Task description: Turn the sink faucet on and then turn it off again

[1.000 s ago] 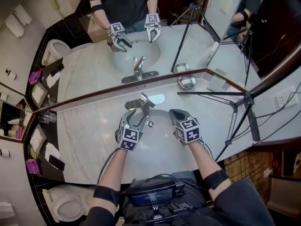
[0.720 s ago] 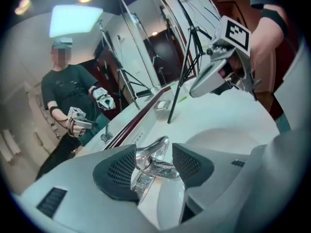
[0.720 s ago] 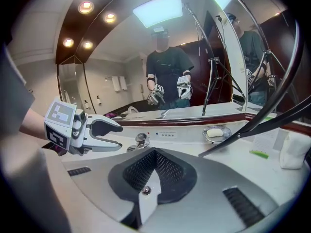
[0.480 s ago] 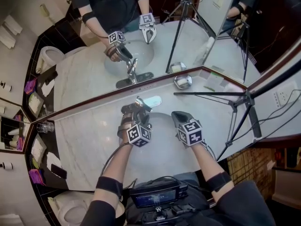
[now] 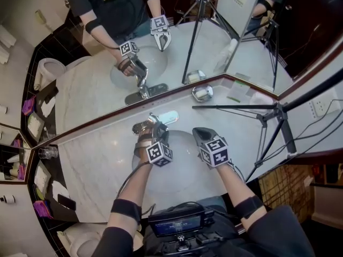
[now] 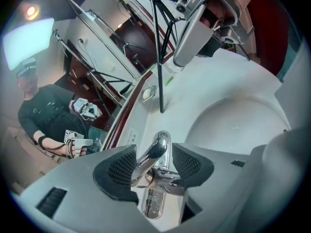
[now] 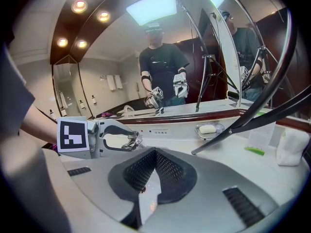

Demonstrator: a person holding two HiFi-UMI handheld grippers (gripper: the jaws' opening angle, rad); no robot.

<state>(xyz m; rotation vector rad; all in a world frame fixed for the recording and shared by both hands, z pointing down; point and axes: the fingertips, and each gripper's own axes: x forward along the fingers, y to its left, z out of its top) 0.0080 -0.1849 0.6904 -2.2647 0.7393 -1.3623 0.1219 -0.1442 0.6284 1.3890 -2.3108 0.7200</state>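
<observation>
Left gripper (image 6: pixel 154 155) jaws, just opened wide, straddle faucet (image 6: pixel 158 147) lever at back rim of sink (image 5: pixel 185 165), pads not yet pressing. Lever's long axis runs along gap. Right gripper (image 7: pixel 154 171) clenched, empty, over basin, farther from faucet.

A pale marble surface (image 5: pixel 102 167) runs beneath a wide mirror (image 5: pixel 91 90) that bends at a corner. A metal soap dish (image 5: pixel 202 93) holding a white bar sits near that corner, close to the glass. A black tripod (image 5: pixel 278 111) stands at the right end with one leg stretched toward the soap dish and wall sockets (image 5: pixel 320 107) beyond it, while a clear tumbler (image 5: pixel 47 152) stands at the far left and a white toilet (image 5: pixel 80 239) shows past the surface's left edge.
</observation>
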